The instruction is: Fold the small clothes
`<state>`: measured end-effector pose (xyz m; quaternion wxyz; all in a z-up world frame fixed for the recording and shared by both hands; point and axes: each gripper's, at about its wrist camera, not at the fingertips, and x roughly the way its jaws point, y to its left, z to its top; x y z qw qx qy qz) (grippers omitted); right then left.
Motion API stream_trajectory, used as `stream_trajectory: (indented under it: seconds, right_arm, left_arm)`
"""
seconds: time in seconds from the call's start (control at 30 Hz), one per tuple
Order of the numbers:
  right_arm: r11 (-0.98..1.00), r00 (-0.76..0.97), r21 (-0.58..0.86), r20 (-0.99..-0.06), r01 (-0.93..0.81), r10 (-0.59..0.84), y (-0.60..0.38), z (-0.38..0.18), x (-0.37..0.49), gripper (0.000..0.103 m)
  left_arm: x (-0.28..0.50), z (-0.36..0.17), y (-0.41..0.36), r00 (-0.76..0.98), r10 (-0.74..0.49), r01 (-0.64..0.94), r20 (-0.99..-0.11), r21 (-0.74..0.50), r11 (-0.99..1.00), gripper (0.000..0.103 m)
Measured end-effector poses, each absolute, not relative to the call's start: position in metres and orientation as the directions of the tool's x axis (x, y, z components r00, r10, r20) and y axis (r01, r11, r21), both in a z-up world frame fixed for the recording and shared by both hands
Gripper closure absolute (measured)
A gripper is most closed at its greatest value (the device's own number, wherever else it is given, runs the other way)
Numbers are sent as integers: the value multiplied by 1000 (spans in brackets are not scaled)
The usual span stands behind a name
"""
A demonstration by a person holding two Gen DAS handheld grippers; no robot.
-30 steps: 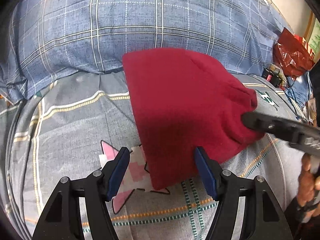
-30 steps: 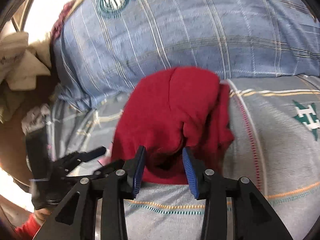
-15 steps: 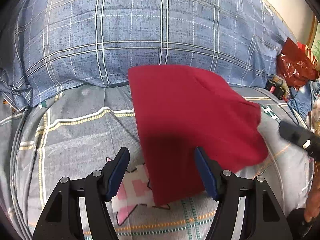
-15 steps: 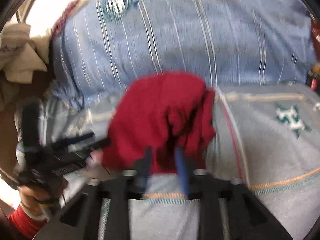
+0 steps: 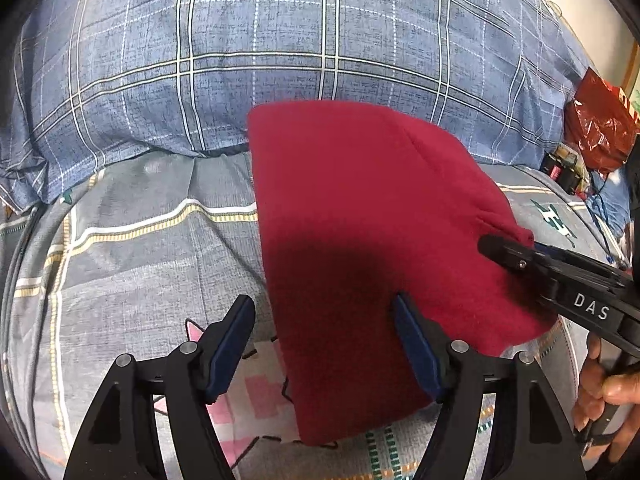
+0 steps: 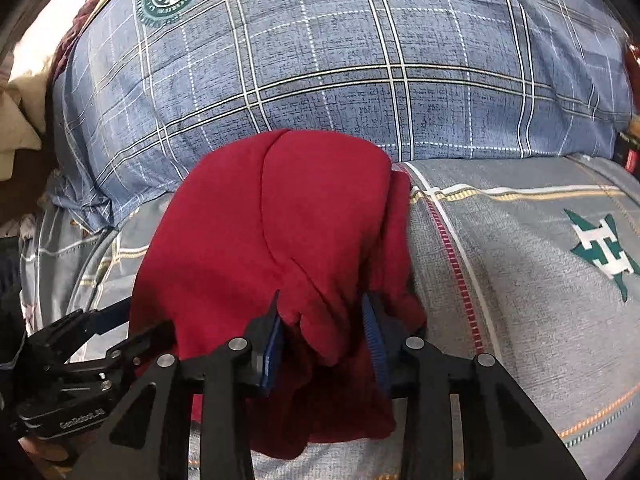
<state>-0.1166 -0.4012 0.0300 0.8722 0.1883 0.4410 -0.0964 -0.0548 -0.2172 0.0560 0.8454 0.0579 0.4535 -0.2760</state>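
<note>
Red cloth [image 5: 360, 220] lies folded on our grey patterned sheet [image 5: 140, 248], its far edge against the blue plaid pillow [image 5: 280, 40]. In the left wrist view it is a smooth slab with a straight left edge, and its near corner covers part of a pink and white cartoon print [image 5: 256, 396] on the sheet.

Our left gripper [image 5: 324, 344] hangs above the near part of the cloth with its jaws spread wide. The left blue pad [image 5: 230, 346] is over bare sheet, and the right one is over the cloth. Nothing sits between them, so it holds nothing.

Our right gripper [image 6: 326, 344] comes in at the cloth's right side. Its jaws stand partly open, with a bunched fold of the cloth [image 6: 280, 240] lying between the blue pads [image 6: 272, 354]. The fabric touches both pads, but we cannot tell whether it is pinched or only resting there. In the left wrist view, that gripper's black tip [image 5: 516, 250] meets a puckered corner of the cloth, and our right hand [image 5: 604, 396] grips its handle at the lower right.

Right of the pillow sit a red plastic bag [image 5: 600, 128] and some small clutter, too small for us to make out. A green and white star emblem [image 6: 600, 248] marks the sheet, well apart from the cloth.
</note>
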Motion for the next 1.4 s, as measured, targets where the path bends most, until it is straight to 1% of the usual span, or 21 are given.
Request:
stream_trajectory:
  seconds: [0.1, 0.2, 0.23, 0.27, 0.33, 0.43, 0.57, 0.63, 0.67, 0.7, 0.73, 0.77, 0.8, 0.87, 0.93, 1.1, 1.2, 1.3, 1.33, 1.37, 1.4]
  right_arm:
    - [906, 587, 250, -810, 340, 3, -402, 32, -116, 65]
    - [881, 622, 324, -782, 345, 44, -408, 37, -122, 55]
    - [863, 644, 367, -763, 348, 64, -412, 40, -126, 45]
    - [845, 662, 396, -746, 359, 69, -417, 44, -128, 26]
    - [815, 697, 434, -715, 383, 52, -429, 49, -132, 10]
    - [786, 692, 452, -721, 421, 44, -446, 46, -129, 10]
    - [763, 672, 520, -724, 384, 155, -459, 26, -109, 10]
    - [762, 661, 536, -724, 363, 195, -458, 15, -99, 9]
    - [767, 653, 538, -727, 350, 212, -456, 10, -93, 8]
    - [780, 653, 526, -728, 337, 208, -451, 8, -91, 10]
    - [807, 659, 497, -728, 320, 187, -446, 9, -88, 21]
    - [821, 653, 485, -732, 302, 192, -440, 10, -84, 36]
    - [829, 650, 473, -737, 300, 185, -435, 13, -82, 37]
    - [857, 648, 429, -745, 287, 156, -426, 24, -80, 53]
    - [875, 661, 413, -734, 254, 154, -418, 40, -83, 57]
    - [871, 688, 449, -697, 199, 202, -384, 74, -109, 58]
    - [867, 688, 471, -684, 164, 242, -354, 78, -130, 58]
    - [857, 673, 494, -685, 147, 280, -326, 69, -148, 58]
    - [856, 657, 496, -695, 146, 291, -318, 62, -152, 56]
    - [857, 641, 493, -708, 149, 296, -313, 55, -155, 50]
    - [873, 614, 458, -741, 169, 271, -307, 46, -157, 47]
  left_arm:
    - [-52, 56, -216, 432, -415, 517, -801, -157, 841, 31]
    - [-51, 60, -212, 422, -439, 528, -793, -178, 830, 31]
    - [-49, 62, -208, 415, -461, 533, -784, -201, 822, 31]
    - [-45, 64, -203, 409, -482, 526, -775, -232, 819, 31]
    - [-32, 64, -192, 386, -524, 487, -759, -315, 814, 31]
    - [-14, 57, -183, 354, -560, 440, -749, -395, 806, 25]
    - [3, 39, -195, 283, -587, 443, -758, -440, 781, 21]
    - [9, 32, -199, 272, -608, 436, -746, -468, 769, 18]
    - [10, 33, -203, 281, -612, 441, -740, -467, 767, 21]
    - [9, 33, -208, 276, -616, 463, -737, -459, 758, 34]
    - [9, 34, -212, 272, -616, 481, -739, -450, 753, 39]
    - [10, 36, -214, 287, -607, 487, -741, -432, 759, 45]
    - [8, 41, -215, 301, -599, 501, -742, -411, 762, 53]
    - [5, 50, -213, 311, -591, 512, -744, -393, 764, 59]
    - [-7, 67, -200, 320, -610, 520, -725, -404, 752, 60]
    - [-58, 101, -153, 367, -593, 552, -717, -345, 759, 59]
    - [-88, 99, -124, 377, -563, 537, -736, -322, 780, 59]
    - [-114, 80, -105, 375, -515, 501, -771, -299, 812, 58]
    - [-120, 68, -102, 369, -486, 496, -792, -274, 824, 58]
    - [-124, 62, -101, 367, -470, 490, -803, -263, 831, 54]
    - [-128, 57, -97, 380, -461, 480, -802, -256, 839, 49]
